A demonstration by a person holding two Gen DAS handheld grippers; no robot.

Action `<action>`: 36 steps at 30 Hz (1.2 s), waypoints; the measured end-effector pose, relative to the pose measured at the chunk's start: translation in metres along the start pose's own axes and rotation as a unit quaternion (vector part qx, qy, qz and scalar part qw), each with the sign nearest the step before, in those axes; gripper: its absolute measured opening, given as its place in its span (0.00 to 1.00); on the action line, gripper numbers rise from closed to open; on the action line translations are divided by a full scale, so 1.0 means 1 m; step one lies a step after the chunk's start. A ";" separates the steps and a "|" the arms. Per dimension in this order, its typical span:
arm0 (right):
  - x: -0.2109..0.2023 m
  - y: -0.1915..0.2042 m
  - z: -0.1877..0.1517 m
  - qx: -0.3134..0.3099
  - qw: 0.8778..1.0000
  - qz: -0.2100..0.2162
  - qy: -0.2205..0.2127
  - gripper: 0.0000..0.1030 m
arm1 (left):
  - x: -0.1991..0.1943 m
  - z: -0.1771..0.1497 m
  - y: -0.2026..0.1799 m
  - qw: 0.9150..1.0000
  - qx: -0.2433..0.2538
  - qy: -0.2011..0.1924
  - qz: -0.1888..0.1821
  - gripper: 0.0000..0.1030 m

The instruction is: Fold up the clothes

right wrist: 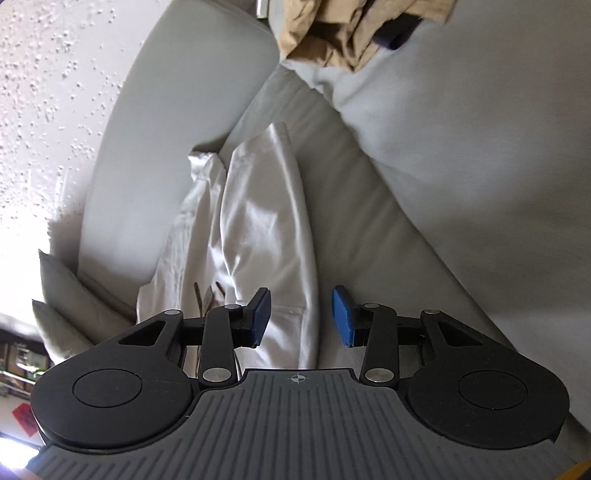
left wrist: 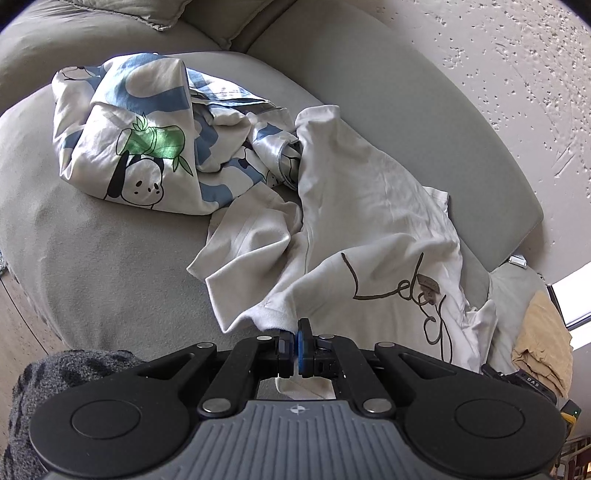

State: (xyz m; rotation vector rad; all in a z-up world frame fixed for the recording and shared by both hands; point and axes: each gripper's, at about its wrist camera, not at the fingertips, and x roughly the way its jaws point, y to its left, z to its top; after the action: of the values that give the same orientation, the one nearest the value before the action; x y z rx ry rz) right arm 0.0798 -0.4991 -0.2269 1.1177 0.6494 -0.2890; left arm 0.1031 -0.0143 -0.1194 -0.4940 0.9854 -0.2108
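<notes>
A white T-shirt with dark script lettering lies crumpled across the grey sofa seat. My left gripper is shut on the shirt's near edge, and white cloth shows between and under its pads. In the right wrist view the same white T-shirt runs away along the seat beside the backrest. My right gripper hovers over its near end with the blue pads apart. The cloth lies below them and is not pinched.
A panda-print garment in white, blue and green is heaped at the shirt's far left. A tan cloth sits at the sofa's end by a black device. A textured wall stands behind. Dark fuzzy fabric shows at lower left.
</notes>
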 end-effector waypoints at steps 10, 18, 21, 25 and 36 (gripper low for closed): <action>-0.030 0.021 -0.010 -0.062 0.996 -0.030 -0.051 0.03 | 0.001 -0.006 -0.014 1.000 0.019 0.013 -0.014 0.00; -0.115 0.026 -0.009 -0.034 0.992 -0.016 -0.119 0.00 | -0.015 -0.021 -0.032 0.998 0.026 0.049 -0.035 0.00; -0.150 0.026 -0.009 -0.057 0.985 -0.045 -0.159 0.00 | -0.017 -0.030 -0.036 0.996 0.038 0.070 -0.029 0.00; -0.158 0.015 -0.001 -0.067 0.991 -0.050 -0.106 0.05 | -0.008 -0.039 -0.044 0.993 0.067 0.095 0.018 0.17; -0.101 -0.006 -0.009 -0.018 1.000 -0.013 -0.008 0.45 | -0.056 -0.049 -0.061 0.992 0.129 -0.002 0.007 0.48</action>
State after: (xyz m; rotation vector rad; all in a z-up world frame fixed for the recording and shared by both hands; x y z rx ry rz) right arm -0.0053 -0.5040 -0.1721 1.0730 0.6531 -0.3065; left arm 0.0345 -0.0603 -0.0696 -0.2514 0.9423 -0.3197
